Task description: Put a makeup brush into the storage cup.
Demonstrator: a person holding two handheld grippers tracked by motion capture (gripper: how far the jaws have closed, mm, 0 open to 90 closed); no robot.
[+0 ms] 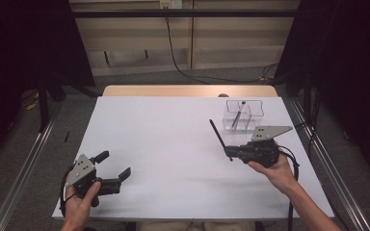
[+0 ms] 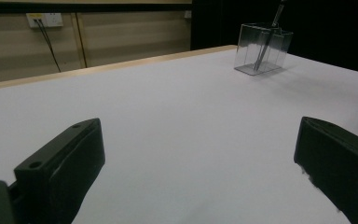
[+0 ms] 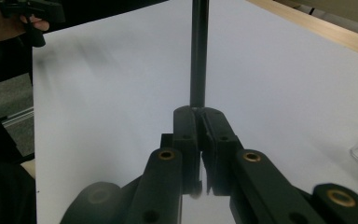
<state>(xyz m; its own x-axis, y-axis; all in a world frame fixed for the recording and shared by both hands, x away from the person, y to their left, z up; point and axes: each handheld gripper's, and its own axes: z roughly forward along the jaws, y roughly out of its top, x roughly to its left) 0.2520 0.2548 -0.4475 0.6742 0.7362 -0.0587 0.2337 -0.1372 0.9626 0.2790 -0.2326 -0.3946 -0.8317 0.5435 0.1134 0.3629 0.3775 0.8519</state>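
The right gripper is clenched on a thin black pen, held above the white table just near of the clear box at far right — likely its destination. The left gripper rests near left, jaws released — idle.

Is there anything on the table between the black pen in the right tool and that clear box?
Nothing visible does. The right tool is shut on the black pen, and the white table between it and the clear box is bare. The box already holds one pen in its left compartment.
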